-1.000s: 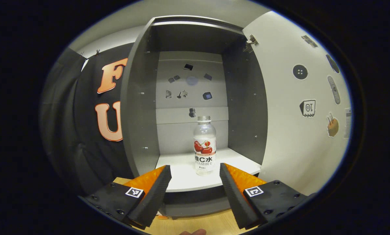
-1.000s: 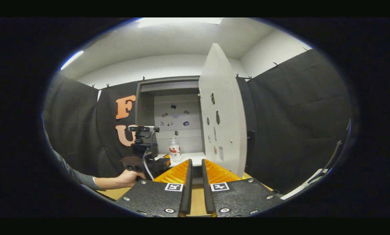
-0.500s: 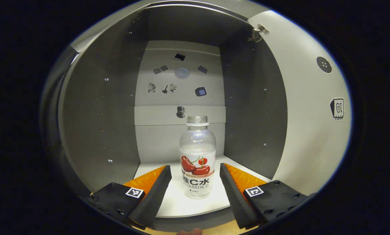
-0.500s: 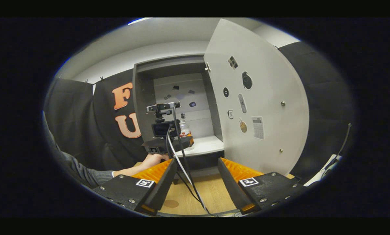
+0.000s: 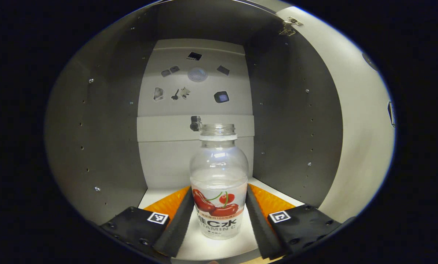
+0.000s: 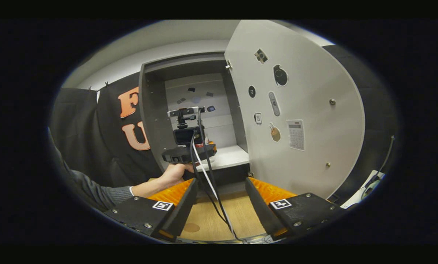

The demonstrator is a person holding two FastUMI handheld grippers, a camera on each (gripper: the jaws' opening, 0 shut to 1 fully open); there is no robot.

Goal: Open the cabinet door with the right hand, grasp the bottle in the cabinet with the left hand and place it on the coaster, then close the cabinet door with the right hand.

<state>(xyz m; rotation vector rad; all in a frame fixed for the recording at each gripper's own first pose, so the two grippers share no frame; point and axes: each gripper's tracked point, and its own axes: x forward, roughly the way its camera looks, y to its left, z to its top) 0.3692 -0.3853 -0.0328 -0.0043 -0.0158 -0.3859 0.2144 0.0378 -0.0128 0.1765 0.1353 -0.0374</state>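
A clear, capless bottle [image 5: 219, 172] with a cherry label stands upright on the white shelf [image 5: 237, 240] of the grey cabinet [image 5: 94, 128]. My left gripper [image 5: 219, 189] is open inside the cabinet, with its fingers [image 5: 180, 220] close on either side of the bottle's label. In the right gripper view a hand [image 6: 173, 175] holds this left gripper [image 6: 189, 153] at the shelf. The cabinet door [image 6: 307, 110] stands wide open. My right gripper [image 6: 221, 182] is open and holds nothing, over the wooden table [image 6: 237, 220]. A round brown coaster [image 6: 191, 227] lies between its fingers.
The door hinges on the cabinet's right side, and stickers dot its inner face [image 6: 274, 104]. Cables [image 6: 208, 183] hang from the left gripper down over the table. Black cloth [image 6: 90, 139] covers the booth wall left of the cabinet. A grey sleeve [image 6: 98, 187] reaches in from the left.
My left gripper has gone forward into the cabinet until the bottle stands between its fingers. My right gripper has opened and come away from the door, which now stands wider.
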